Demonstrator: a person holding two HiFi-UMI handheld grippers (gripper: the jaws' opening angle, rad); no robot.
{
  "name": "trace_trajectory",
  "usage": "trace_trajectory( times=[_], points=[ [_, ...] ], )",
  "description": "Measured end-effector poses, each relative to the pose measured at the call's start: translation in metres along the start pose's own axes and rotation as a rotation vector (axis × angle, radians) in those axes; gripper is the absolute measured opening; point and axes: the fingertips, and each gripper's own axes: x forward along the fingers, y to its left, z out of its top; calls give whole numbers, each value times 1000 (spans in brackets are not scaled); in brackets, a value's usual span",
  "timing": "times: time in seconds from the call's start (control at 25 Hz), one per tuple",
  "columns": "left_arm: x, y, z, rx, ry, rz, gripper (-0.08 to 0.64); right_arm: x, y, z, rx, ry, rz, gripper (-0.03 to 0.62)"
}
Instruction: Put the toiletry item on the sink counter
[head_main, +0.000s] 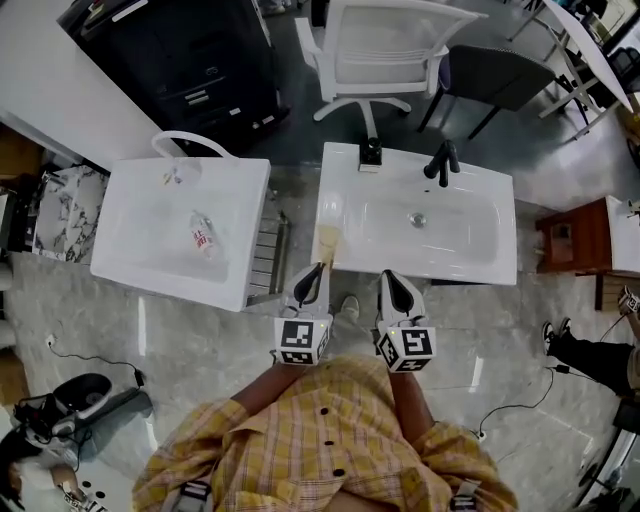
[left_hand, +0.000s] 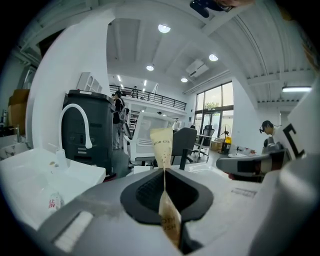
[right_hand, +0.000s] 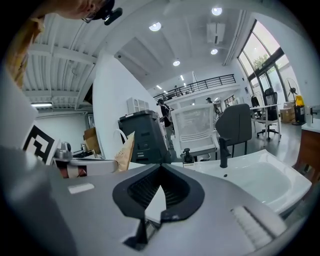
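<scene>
My left gripper (head_main: 313, 274) is shut on a beige toiletry sachet (head_main: 327, 244). The sachet sticks out past the jaws over the front left corner of the right-hand white sink counter (head_main: 480, 268). In the left gripper view the sachet (left_hand: 162, 144) stands upright, pinched in the closed jaws of the left gripper (left_hand: 164, 176). My right gripper (head_main: 398, 290) hovers beside it at the counter's front edge. Its jaws meet at the tips with nothing between them in the right gripper view (right_hand: 160, 167). That view also shows the sachet (right_hand: 125, 148) at the left.
A black faucet (head_main: 441, 160) and a soap dispenser (head_main: 371, 152) stand at the back of the right sink. A second white sink (head_main: 130, 272) at the left holds a small bottle (head_main: 203, 235). A metal rack (head_main: 268, 255) fills the gap between the sinks. Behind them are chairs (head_main: 380, 50) and a black cabinet (head_main: 190, 60).
</scene>
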Motion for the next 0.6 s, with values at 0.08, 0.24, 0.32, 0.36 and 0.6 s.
trace_trajectory(
  times=[0.08,0.24,0.32,0.36,0.6],
  points=[
    [9,0,-4,2,17,12,6,6,-7,-2,4,11,12,-1],
    [28,4,-10,2,48,42,6,19,-19,-4,16,32,37,-2],
    [37,7,-12,-2,62,56,6,26,-25,-4,21,34,47,-2],
    [42,8,-13,-5,69,62,6,30,-27,-4,23,36,52,-2],
    [68,14,-21,-7,119,105,6,47,-40,-1,25,41,91,0]
  ],
)
